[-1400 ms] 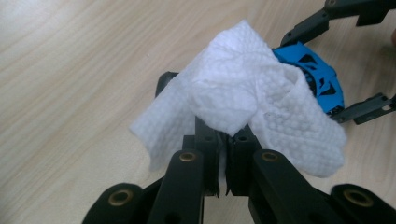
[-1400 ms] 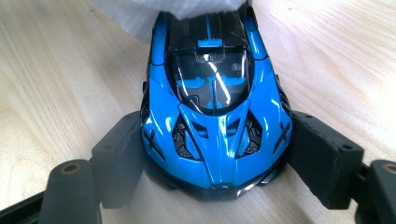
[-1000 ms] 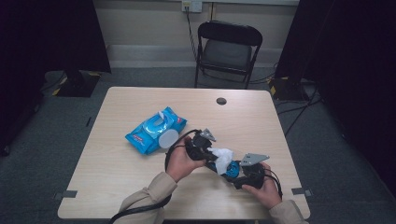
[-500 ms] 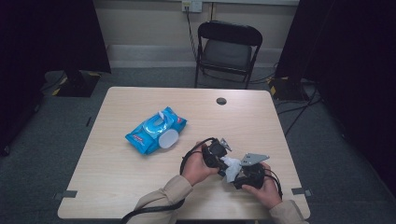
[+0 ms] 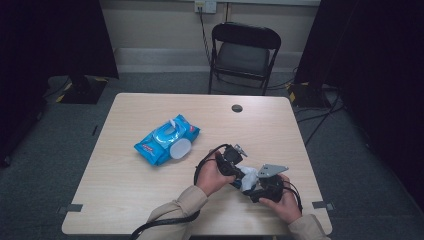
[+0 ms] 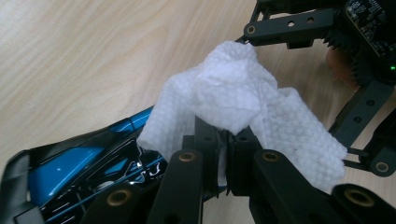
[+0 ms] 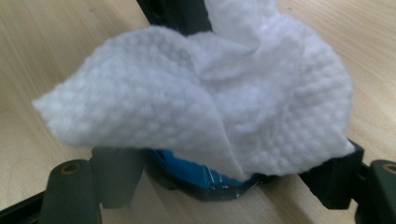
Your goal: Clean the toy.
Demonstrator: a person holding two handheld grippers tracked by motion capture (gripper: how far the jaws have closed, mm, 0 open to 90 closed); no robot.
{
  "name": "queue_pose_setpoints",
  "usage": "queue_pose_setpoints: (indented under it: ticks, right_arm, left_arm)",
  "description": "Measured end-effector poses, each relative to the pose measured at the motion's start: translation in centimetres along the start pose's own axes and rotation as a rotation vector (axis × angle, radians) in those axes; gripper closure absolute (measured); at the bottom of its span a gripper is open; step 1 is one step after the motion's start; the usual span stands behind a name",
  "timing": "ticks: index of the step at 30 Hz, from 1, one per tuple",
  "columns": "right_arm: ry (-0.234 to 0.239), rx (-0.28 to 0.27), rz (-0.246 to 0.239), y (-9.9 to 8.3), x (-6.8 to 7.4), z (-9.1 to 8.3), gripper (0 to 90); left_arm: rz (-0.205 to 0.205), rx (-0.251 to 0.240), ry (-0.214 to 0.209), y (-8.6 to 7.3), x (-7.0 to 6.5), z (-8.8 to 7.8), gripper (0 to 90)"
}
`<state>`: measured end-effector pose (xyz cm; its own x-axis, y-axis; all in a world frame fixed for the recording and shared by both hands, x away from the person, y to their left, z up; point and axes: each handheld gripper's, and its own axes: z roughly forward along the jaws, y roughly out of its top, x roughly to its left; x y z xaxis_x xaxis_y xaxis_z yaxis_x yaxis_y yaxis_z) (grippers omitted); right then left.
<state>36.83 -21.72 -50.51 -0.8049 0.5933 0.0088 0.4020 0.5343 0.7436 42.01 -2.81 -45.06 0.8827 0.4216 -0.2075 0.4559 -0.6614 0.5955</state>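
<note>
Your left gripper (image 6: 223,158) has its jaws clamped on a white wet wipe (image 6: 233,102), which drapes over a blue and black object (image 7: 201,175) held between the wide-set jaws of your right gripper (image 7: 224,182), just above the tabletop (image 5: 150,195) near its front edge. The blue wipes pack (image 5: 167,140) lies well apart to the left, flap open.

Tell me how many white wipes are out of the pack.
1: the white wipe pinched in the left gripper, draped over a blue object in the right gripper. Others may remain inside the wipes pack.
</note>
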Motion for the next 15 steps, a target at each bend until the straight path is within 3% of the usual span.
queue_pose_setpoints:
  ticks: [15]
  right_arm:
    - [0.000, 0.000, 0.000, 0.0, 0.0, 0.0, 23.6]
  left_arm:
    - [-0.054, -0.024, 0.092, -1.8, 2.8, -2.1, 85.4]
